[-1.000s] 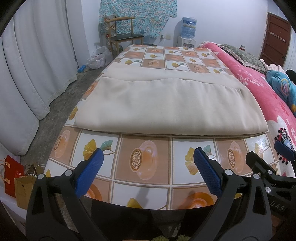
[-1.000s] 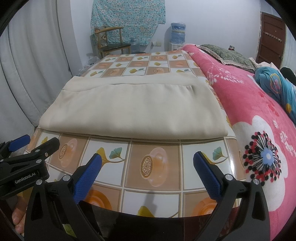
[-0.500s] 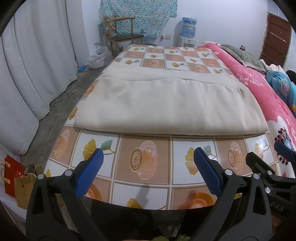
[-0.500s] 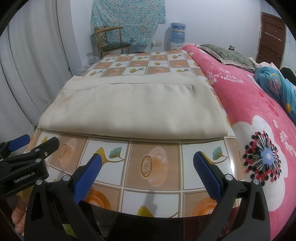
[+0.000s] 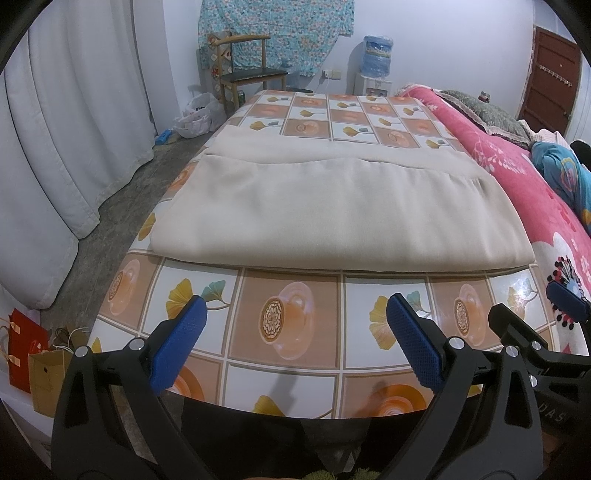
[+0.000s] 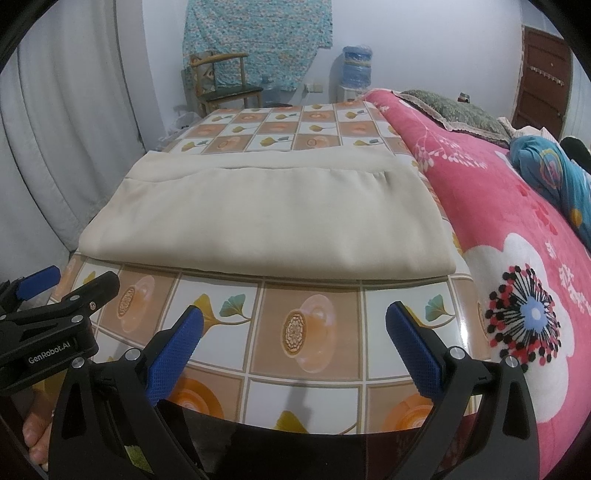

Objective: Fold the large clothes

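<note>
Surroundings: a wooden chair (image 5: 247, 70) is standing against the far wall under a hanging floral cloth (image 5: 273, 29), with a water dispenser (image 5: 375, 64) to its right and a brown door (image 5: 550, 77) in the far corner.
Left side: white curtains (image 5: 70, 122) are hanging down to the floor; a white plastic bag (image 5: 197, 114) is lying by the chair, and two paper bags, one red (image 5: 20, 354) and one tan (image 5: 46, 380), are sitting on the floor near the bench corner.
Right side: a pink flowered blanket (image 6: 517, 251) is pressing up against the bench edge, just beside the garment; a blue patterned bundle (image 6: 546, 173) is lying further along it.
Garment: one folded beige cloth (image 5: 332, 206) is lying flat on the tiled-pattern bench (image 5: 288, 325), across almost its full width, its near fold well short of the front edge.
In the way: nothing is covering the cloth; only bare patterned surface is lying between it and the claws.
Left claw (image 5: 295, 343): hovering over the front edge of the bench, jaws spread wide and holding nothing.
Right claw (image 6: 293, 347): hanging beside it at the same edge, jaws likewise parted and empty.
Count: two claws, one cloth, one chair, two paper bags.
Person: what may be toes are showing at the lower left of the right wrist view, too cut off to be sure.
</note>
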